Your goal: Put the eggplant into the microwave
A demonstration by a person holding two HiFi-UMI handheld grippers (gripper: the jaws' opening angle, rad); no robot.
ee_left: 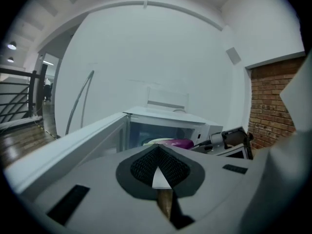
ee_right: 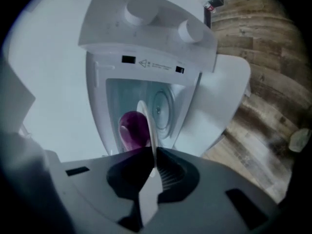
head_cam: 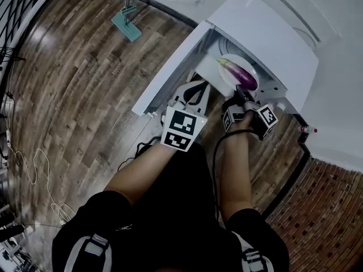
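Purple eggplant [head_cam: 241,73] on plate [head_cam: 229,80], right gripper [ee_right: 151,153] pinching rim, head view unclear

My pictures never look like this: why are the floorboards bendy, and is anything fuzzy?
Head view: wide lens bows the floor planks. Right gripper view: eggplant and plate look soft, corners black. Left gripper view: dim, bluish, wall bulges.

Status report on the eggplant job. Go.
Right gripper jaws shut on plate rim. Left gripper jaws shut, empty. Eggplant on plate, at microwave mouth. Door open, nothing blocking.
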